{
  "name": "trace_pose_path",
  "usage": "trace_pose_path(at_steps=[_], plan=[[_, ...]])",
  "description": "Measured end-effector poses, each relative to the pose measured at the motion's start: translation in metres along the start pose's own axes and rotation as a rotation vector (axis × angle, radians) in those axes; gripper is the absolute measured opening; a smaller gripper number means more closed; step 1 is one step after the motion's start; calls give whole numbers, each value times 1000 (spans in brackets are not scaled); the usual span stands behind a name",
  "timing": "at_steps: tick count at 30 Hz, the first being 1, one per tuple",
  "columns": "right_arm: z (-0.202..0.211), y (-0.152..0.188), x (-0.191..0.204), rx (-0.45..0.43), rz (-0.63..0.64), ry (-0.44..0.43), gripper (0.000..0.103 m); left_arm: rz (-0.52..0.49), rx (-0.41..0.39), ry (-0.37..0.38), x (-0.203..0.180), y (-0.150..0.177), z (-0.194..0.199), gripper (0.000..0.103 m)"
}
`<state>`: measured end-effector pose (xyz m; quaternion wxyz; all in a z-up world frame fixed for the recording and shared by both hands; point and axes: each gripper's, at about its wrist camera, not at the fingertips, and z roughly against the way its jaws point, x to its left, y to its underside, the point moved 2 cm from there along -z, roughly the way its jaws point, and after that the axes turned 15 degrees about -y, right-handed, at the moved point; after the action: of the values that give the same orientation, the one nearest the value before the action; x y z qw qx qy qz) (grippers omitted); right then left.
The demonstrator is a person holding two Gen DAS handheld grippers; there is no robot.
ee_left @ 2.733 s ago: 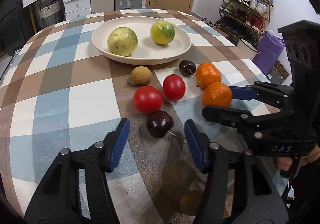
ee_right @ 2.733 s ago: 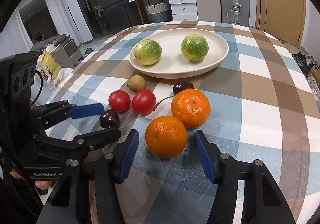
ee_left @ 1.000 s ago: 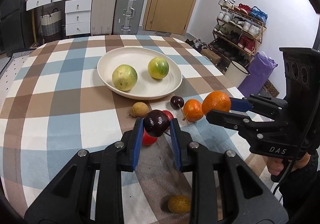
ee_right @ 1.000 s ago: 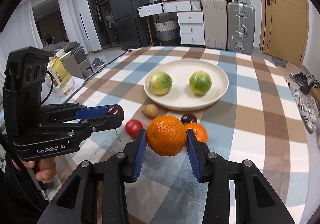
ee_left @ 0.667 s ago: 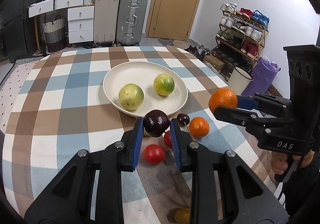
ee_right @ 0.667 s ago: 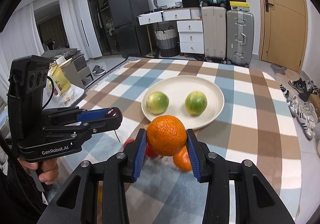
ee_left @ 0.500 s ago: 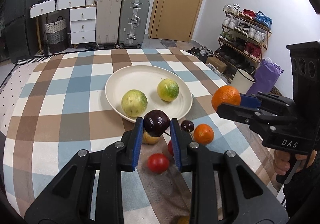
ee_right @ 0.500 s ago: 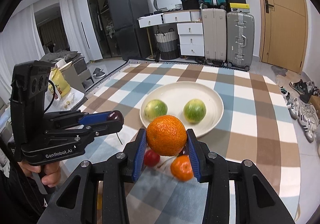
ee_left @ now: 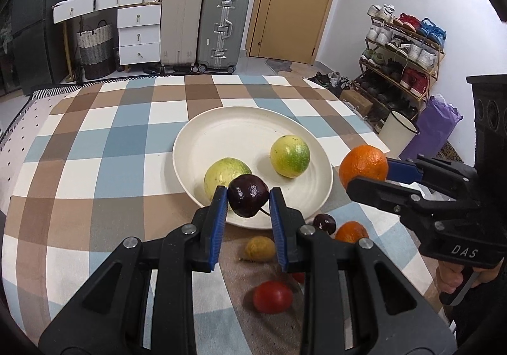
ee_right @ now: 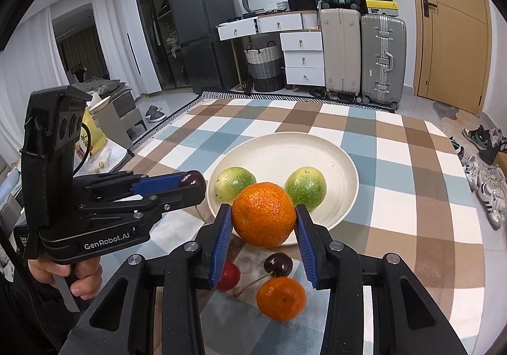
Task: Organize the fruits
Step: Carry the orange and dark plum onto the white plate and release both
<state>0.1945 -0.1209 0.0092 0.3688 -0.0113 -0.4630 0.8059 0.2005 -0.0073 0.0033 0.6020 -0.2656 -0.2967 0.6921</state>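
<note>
My left gripper (ee_left: 248, 196) is shut on a dark cherry (ee_left: 248, 194) and holds it in the air near the front rim of the cream plate (ee_left: 221, 133). My right gripper (ee_right: 263, 218) is shut on an orange (ee_right: 263, 218), held above the table before the plate (ee_right: 285, 146). Two green-yellow fruits (ee_left: 290, 156) (ee_left: 221, 170) lie on the plate. On the cloth remain a second orange (ee_right: 280, 298), a cherry (ee_right: 278, 263), a red tomato (ee_left: 272, 296) and a small tan fruit (ee_left: 259, 248).
The checked tablecloth (ee_left: 104, 146) covers a round table. Suitcases (ee_left: 221, 28), drawers and a basket stand behind it; a shoe rack (ee_left: 402, 47) and a white bin (ee_left: 397, 133) are at the right. A fridge (ee_right: 196, 32) stands at the far left.
Both grippers have lifted higher and moved forward toward the plate, each still holding its fruit. The fruits on the cloth now sit lower in both views.
</note>
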Motion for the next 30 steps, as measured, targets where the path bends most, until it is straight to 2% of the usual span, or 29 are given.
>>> trace_pose_path(at_steps=[15,27,30], plan=[[-36,0,-23,44,-19,1,40,-35,17,-38,-8,-11,-43,24],[-49,2,-28,68,3,40,40,-59,59,-18,-14,-5,-58,24],[-41,1,-25,49,15,49,46,-56,66,-24,-13,-4,-58,24]])
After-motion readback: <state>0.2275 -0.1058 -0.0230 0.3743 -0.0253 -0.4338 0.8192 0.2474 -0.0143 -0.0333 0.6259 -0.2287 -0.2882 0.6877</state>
